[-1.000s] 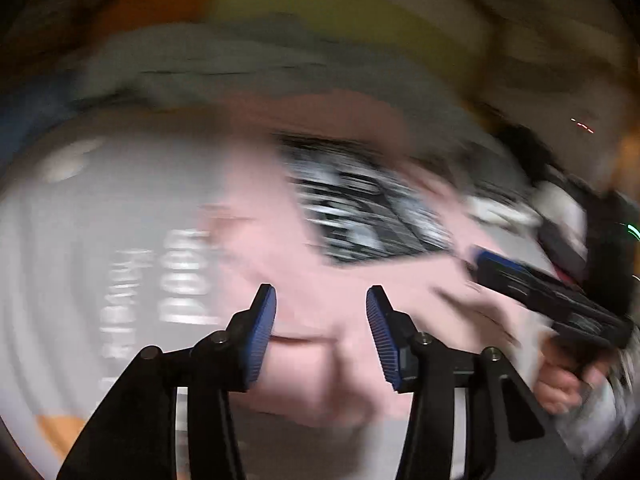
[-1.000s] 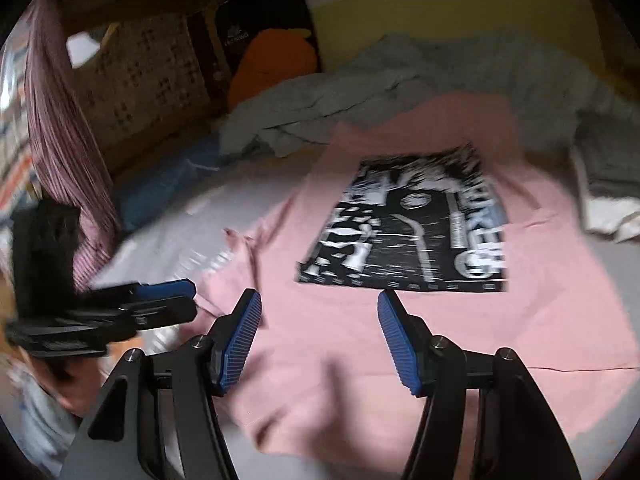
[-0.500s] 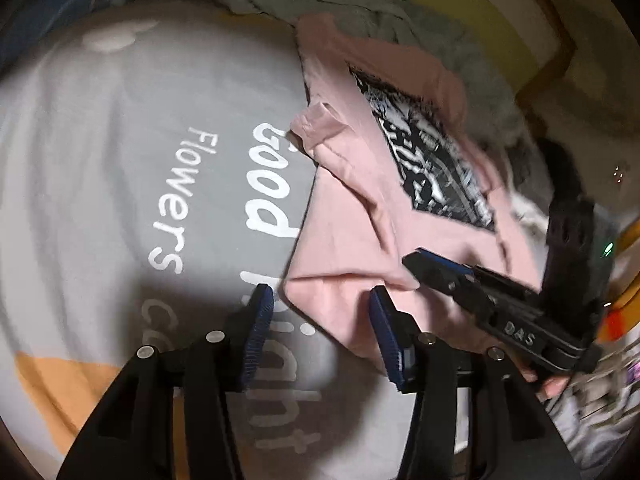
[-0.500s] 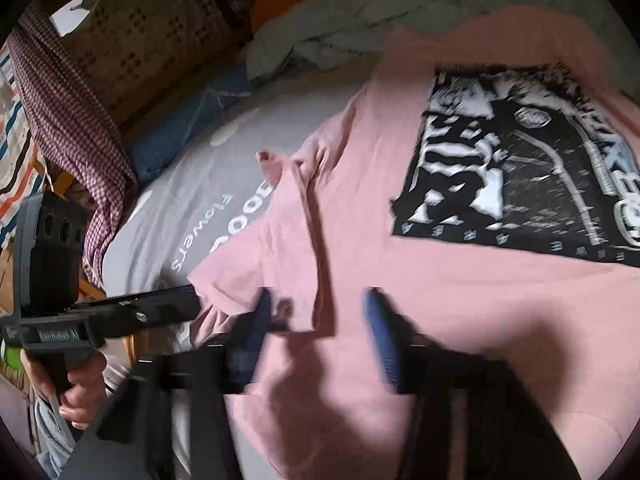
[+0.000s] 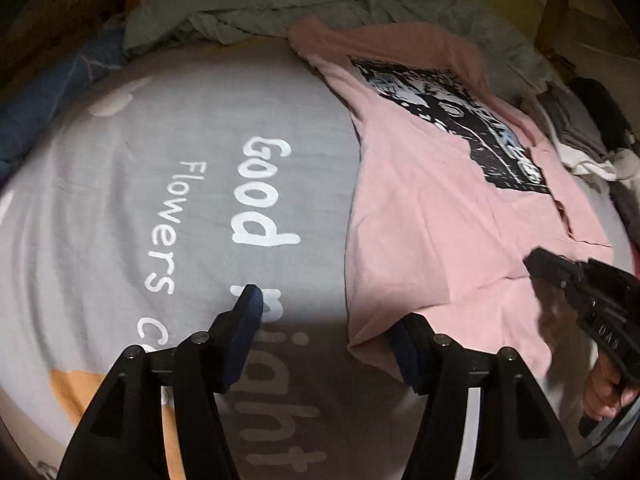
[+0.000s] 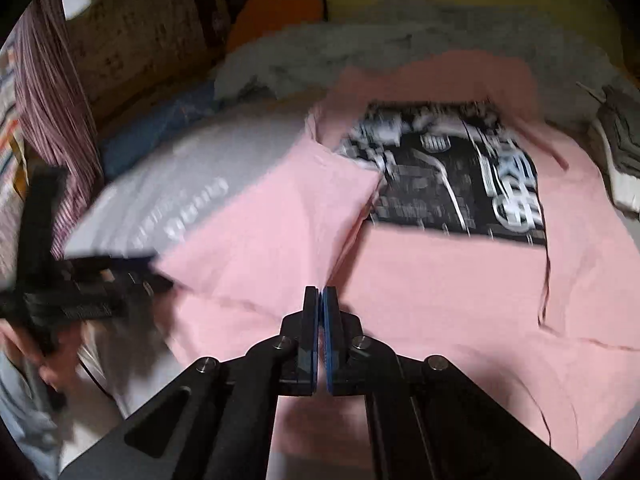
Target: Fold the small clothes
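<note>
A pink T-shirt (image 5: 432,216) with a black-and-white print (image 6: 452,176) lies on a grey bedsheet (image 5: 140,168). Its left side is folded over onto the body, partly covering the print. My left gripper (image 5: 324,320) is open at the shirt's near left corner; the right finger is under the hem, the left finger over the sheet. My right gripper (image 6: 320,300) is shut, its tips at a fold of the pink cloth; whether cloth is pinched is unclear. It also shows in the left wrist view (image 5: 592,300).
Crumpled grey-green cloth (image 5: 256,4) lies at the far edge of the bed, with a blue cloth (image 5: 52,96) at the left. Folded clothes (image 6: 620,152) lie at the far right. A striped cloth (image 6: 52,92) hangs at the left.
The shirt's left side and sleeve have been folded over onto its body. My right gripper has shut. My left gripper has dropped to the shirt's near corner.
</note>
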### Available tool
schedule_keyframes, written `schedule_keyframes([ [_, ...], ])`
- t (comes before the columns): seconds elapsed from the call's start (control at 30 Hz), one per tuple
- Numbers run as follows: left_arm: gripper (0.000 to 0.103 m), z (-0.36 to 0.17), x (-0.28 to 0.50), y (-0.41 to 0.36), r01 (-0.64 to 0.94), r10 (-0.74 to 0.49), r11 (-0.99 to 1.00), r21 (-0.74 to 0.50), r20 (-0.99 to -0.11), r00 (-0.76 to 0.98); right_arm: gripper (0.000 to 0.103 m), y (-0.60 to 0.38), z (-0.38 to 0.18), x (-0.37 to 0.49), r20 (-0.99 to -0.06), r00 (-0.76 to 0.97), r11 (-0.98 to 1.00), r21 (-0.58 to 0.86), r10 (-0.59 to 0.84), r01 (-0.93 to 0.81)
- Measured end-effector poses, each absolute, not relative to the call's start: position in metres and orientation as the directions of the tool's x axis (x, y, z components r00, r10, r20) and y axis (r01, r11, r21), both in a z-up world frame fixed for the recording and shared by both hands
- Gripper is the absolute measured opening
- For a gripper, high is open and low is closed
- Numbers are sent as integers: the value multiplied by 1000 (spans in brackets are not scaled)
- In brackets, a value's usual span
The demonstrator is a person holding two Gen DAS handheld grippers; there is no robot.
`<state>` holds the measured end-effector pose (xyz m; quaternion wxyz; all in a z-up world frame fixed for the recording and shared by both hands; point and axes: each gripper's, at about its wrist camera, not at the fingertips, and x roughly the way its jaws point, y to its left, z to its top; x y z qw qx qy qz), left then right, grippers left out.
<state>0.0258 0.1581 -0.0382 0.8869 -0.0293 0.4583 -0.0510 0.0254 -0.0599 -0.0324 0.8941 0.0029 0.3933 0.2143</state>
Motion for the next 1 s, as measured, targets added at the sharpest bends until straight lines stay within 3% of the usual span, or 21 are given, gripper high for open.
schedule_keyframes([
  [0.03,45,-36,24,157,47,-102,995,-92,-797,595,2,-61,-36,25,-712,599,914,156,366,-374],
  [0.07,25,-34,25,154,24,-91,995,-97,-788,609,2,-62,-38,26,-715,598,916,152,361,-371],
  [0.13,7,-33,20,160,-19,-115,987,-162,-774,623,7,-66,-38,30,-712,591,914,186,379,-361],
  [0.17,3,-33,17,166,-35,-148,976,-217,-765,627,19,-68,-38,32,-711,588,913,199,385,-356],
  [0.27,3,-41,10,181,-83,-153,962,-261,-765,626,48,-76,-33,35,-698,596,911,223,397,-347],
  [0.37,3,-41,7,184,-95,-169,952,-291,-759,629,49,-83,-27,32,-683,633,924,180,365,-339],
  [0.43,6,-30,1,180,-67,-163,958,-277,-725,669,49,-95,-23,29,-677,663,940,140,320,-312],
  [0.5,23,-2,-11,170,38,-196,966,-257,-625,755,51,-111,-17,23,-660,699,956,111,276,-273],
  [0.57,66,32,-19,160,140,-245,962,-234,-517,820,60,-137,-10,14,-634,747,977,79,201,-196],
  [0.7,69,57,6,154,184,-307,943,-278,-511,803,62,-187,1,5,-607,785,992,94,127,-88],
  [0.8,69,52,53,141,203,-344,935,-292,-599,723,62,-218,15,11,-585,809,998,44,58,-40],
  [0.93,65,24,123,130,102,-226,970,-219,-671,706,75,-256,31,36,-574,817,998,62,53,-21],
  [1.0,66,9,152,127,84,-190,979,-184,-692,696,78,-273,25,62,-628,767,989,140,132,-55],
])
